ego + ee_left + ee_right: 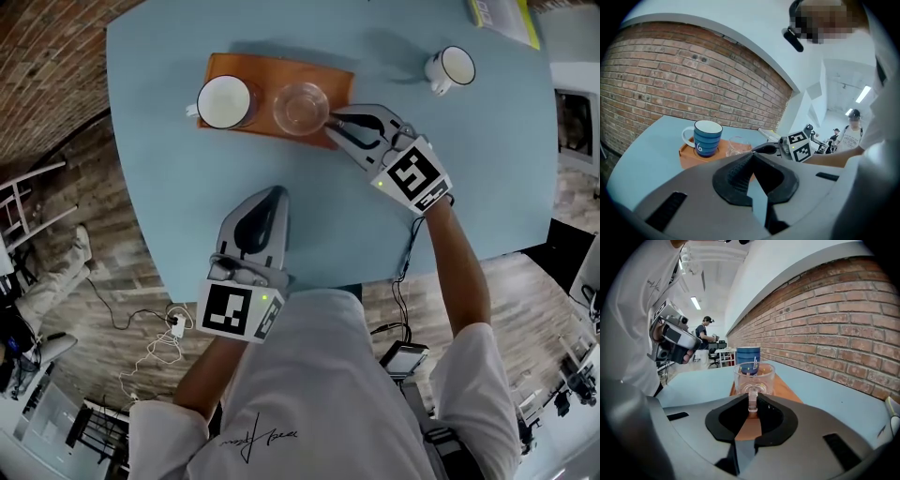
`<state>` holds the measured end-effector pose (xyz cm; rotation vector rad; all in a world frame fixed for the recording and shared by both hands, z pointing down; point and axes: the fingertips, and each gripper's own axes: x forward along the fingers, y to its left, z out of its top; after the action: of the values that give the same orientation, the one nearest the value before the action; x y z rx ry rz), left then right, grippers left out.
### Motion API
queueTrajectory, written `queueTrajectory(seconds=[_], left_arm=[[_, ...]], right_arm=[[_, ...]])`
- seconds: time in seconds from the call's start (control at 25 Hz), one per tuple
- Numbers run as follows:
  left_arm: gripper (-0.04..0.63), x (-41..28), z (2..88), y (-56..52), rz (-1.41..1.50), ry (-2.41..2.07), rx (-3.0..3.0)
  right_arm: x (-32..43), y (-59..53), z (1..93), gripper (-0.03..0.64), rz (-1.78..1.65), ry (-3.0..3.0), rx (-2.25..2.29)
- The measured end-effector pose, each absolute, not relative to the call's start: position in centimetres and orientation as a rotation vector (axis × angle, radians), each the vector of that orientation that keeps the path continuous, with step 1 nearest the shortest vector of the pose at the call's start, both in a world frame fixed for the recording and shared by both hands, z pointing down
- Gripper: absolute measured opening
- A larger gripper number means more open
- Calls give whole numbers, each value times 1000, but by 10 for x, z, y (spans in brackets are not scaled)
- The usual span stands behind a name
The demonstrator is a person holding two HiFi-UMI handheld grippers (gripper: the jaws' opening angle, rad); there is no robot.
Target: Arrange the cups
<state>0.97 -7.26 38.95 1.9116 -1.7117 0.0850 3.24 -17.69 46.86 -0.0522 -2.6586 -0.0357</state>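
An orange tray (277, 67) lies at the far side of the light-blue table. On it stand a blue striped mug (225, 101) (708, 137) at the left and a clear glass cup (302, 106) (753, 376) at the right. My right gripper (330, 120) (753, 401) reaches in from the right, its jaws closed on the glass cup's handle. A white enamel cup (452, 67) stands alone on the table at the far right. My left gripper (277, 192) (752, 154) hovers near the table's front edge, shut, with nothing in it.
A book with a yellow-green edge (506, 17) lies at the table's far right corner. The table's front edge (281, 286) runs just before my body. Cables (159, 347) lie on the wooden floor at the left. A brick wall (834, 315) stands beyond the table.
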Motion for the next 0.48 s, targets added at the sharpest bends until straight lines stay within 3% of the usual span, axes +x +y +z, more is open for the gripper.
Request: queueTrajectory(seconds=[0.48], left_arm=[[9, 6, 385, -75, 93, -1667, 1967]], right_arm=[[36, -167, 461, 57, 12, -2672, 142]])
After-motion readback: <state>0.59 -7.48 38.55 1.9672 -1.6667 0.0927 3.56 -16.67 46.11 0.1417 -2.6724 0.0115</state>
